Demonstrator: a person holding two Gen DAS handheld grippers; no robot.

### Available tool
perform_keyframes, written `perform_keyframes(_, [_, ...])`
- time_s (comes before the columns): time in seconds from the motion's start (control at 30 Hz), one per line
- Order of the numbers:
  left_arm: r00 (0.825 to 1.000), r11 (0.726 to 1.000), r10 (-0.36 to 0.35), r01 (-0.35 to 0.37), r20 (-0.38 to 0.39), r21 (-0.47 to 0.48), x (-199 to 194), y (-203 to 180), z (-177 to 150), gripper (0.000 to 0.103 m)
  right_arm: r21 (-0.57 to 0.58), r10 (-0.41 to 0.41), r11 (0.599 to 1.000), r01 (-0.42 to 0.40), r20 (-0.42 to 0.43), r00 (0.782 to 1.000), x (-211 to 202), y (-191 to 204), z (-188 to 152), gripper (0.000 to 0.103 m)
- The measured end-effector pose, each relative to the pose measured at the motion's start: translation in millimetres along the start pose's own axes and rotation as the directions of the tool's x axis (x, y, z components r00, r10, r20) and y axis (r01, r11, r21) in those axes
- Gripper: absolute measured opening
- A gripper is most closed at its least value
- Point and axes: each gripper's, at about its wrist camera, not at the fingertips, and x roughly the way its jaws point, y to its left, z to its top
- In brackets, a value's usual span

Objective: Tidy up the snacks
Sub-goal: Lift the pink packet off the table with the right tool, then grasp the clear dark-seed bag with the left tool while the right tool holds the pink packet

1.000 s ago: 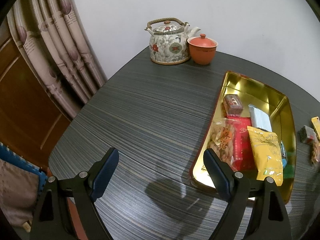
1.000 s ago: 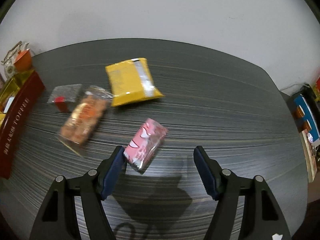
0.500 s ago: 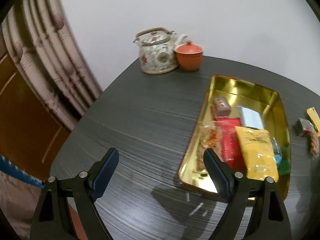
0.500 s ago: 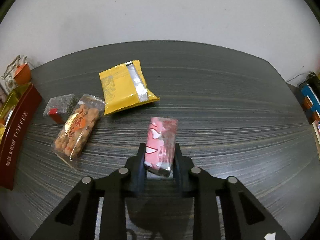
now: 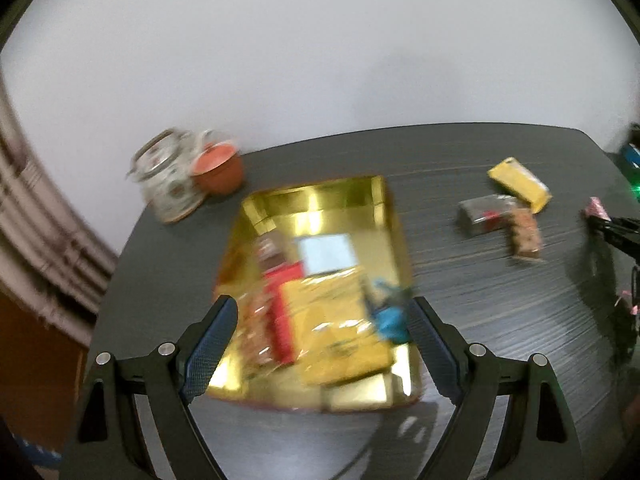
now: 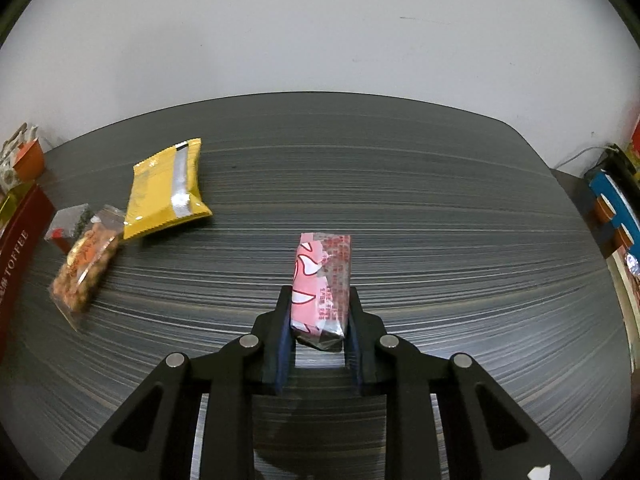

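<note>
Right claw (image 6: 318, 322) clenched on one pink packet (image 6: 322, 280), red print on its wrapper too small to read, packet sticking forward from between the pads above the dark striped counter (image 6: 440, 220). Farther left on the counter, three loose snacks: one clear bag of nuts (image 6: 86, 266), one small grey packet (image 6: 70, 222) just behind it, one yellow bag (image 6: 166, 190) with a silver strip. At the far left edge, one red tin side (image 6: 18, 240) lettered "TOFFEE".

Left claw (image 5: 322, 344) released, pads spread wide over the near end of one gold tray (image 5: 320, 196). Inside the tray, blurred: a yellow bag (image 5: 332, 332), a red packet (image 5: 282, 296), a clear bag (image 5: 256, 332), something blue (image 5: 390, 320), a pale packet (image 5: 324, 254); no writing legible. Beyond the tray, one flowered teapot (image 5: 168, 184) touching or just beside one orange cup (image 5: 218, 168).
</note>
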Motion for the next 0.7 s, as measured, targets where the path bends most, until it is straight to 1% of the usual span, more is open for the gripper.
perform_keyframes(0.07, [0.999,0.999,-0.031,0.030,0.012,0.041,5,-16,10,0.086,-0.034,-0.004,0.999,0.004,0.008,1.000,-1,-1,0,0.021])
perform_keyframes(0.2, [0.997,0.990,-0.081,0.081,-0.006,0.119,23,-45,32,0.086,-0.101,0.025,0.995,-0.022,0.025,0.999,-2,-1,-1,0.021])
perform_keyframes(0.33, [0.993,0.978,-0.115,0.116,-0.015,0.174,36,-64,44,0.086,-0.121,0.047,0.992,-0.044,0.025,0.999,0,-3,1,0.021])
perform_keyframes(0.4, [0.988,0.966,-0.149,0.151,-0.028,0.211,44,-73,51,0.086,-0.115,0.054,0.992,-0.051,0.023,0.998,4,-9,2,0.022])
perform_keyframes(0.53, [0.975,0.927,-0.213,0.220,-0.058,0.304,63,-95,64,0.086,-0.112,0.058,0.992,-0.056,0.023,0.998,4,-13,-1,0.022])
perform_keyframes(0.6, [0.965,0.911,-0.249,0.262,-0.080,0.319,72,-103,72,0.086,-0.116,0.053,0.992,-0.050,0.024,0.998,4,-12,-2,0.022])
perform_keyframes(0.7, [0.952,0.890,-0.289,0.306,-0.101,0.338,86,-115,82,0.086,-0.125,0.042,0.991,-0.038,0.027,0.999,2,-10,-4,0.022])
